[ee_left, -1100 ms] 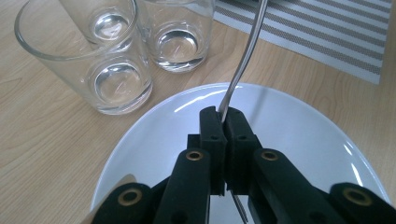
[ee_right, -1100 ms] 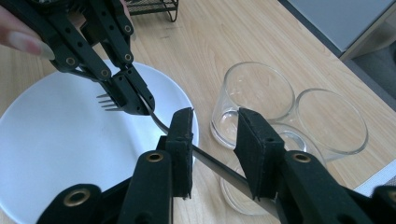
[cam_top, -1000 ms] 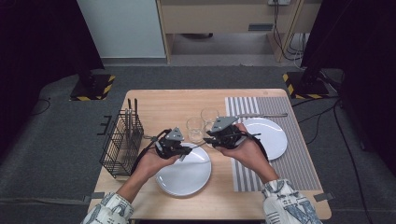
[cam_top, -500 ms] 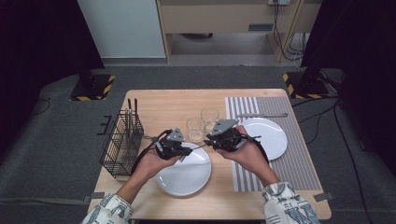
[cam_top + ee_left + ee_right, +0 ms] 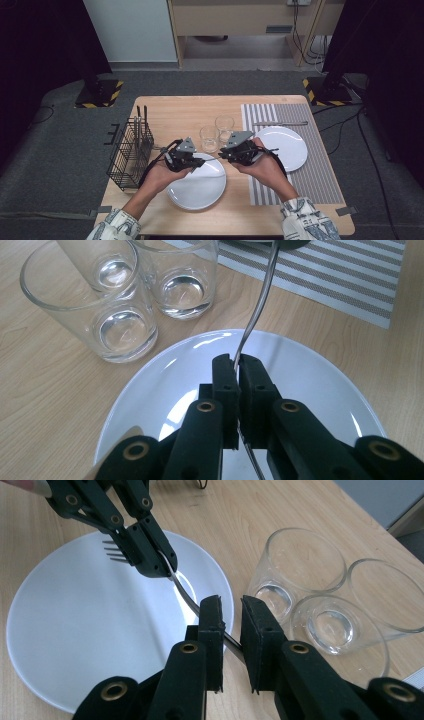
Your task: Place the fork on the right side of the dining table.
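Left gripper (image 5: 150,555) clamps the fork (image 5: 182,587) near its tines. Right gripper (image 5: 231,615), jaws just closing, straddles the handle, gap at 3 o'clock. Tines (image 5: 112,550) visible in right gripper view.

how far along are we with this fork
Done: the fork is off the table, clamped in the left tool above the near plate. In hand: the right tool has just been closing around its handle, pads not yet pressing. Left: finishing that grip, the left tool letting go, then probably laying the fork on the striped mat beside the far plate.
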`<state>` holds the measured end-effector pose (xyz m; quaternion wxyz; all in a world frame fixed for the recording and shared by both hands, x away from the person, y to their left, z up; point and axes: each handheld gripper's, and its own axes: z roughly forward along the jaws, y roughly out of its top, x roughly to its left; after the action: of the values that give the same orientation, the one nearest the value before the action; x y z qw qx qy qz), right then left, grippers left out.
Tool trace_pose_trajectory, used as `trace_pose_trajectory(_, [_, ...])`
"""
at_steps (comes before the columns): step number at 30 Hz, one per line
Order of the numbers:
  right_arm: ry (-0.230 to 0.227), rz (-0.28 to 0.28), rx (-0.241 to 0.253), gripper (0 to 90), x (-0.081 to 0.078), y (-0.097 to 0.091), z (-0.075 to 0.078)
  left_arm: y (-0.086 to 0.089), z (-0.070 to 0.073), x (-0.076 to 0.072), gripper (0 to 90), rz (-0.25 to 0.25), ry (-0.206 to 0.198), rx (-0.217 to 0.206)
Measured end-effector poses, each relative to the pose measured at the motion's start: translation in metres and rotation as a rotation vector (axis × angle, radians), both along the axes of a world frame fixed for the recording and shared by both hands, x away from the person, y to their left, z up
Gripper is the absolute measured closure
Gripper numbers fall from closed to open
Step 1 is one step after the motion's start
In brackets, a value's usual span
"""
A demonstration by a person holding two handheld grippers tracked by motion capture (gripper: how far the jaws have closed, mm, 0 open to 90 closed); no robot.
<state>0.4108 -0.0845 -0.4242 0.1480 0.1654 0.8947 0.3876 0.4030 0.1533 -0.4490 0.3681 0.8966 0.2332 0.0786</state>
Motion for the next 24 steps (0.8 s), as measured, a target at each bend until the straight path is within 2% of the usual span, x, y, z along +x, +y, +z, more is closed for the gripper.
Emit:
trace_pose_trajectory(4, [0.018, 0.002, 0.016, 77.9, -0.002, 0.001, -0.002, 0.001, 0.003, -0.004, 86.4, -0.003, -0.003, 0.015])
trace_pose_trajectory(7, [0.023, 0.007, 0.055, 71.2, -0.005, 0.003, 0.001, 0.001, 0.004, -0.005, 86.4, 0.005, -0.003, 0.03])
trace_pose_trajectory(9, [0.025, 0.035, 0.083, 66.5, -0.007, 0.008, 0.004, 0.0, 0.003, -0.006, 86.4, 0.002, 0.002, 0.038])
trace_pose_trajectory(11, [0.001, 0.058, 0.064, 62.8, -0.008, 0.014, 0.005, -0.003, 0.004, -0.008, 86.4, -0.006, -0.001, 0.051])
trace_pose_trajectory(14, [-0.005, 0.081, 0.056, 59.9, -0.01, 0.022, 0.006, -0.004, 0.005, -0.009, 86.4, -0.011, 0.004, 0.043])
trace_pose_trajectory(19, [0.01, 0.087, 0.03, 64.9, -0.009, 0.027, 0.0, 0.0, 0.008, -0.01, 86.4, -0.017, -0.003, 0.055])
trace_pose_trajectory(21, [0.005, 0.094, 0.028, 67.3, -0.008, 0.026, -0.002, 0.005, 0.011, -0.009, 86.4, -0.012, -0.001, 0.034])
trace_pose_trajectory(22, [0.007, 0.09, 0.034, 72.7, -0.008, 0.025, -0.002, 0.007, 0.012, -0.009, 86.4, -0.01, 0.002, 0.024])
trace_pose_trajectory(24, [0.013, 0.102, 0.049, 76.4, -0.007, 0.025, -0.002, 0.012, 0.014, -0.01, 86.4, -0.007, 0.001, 0.01])
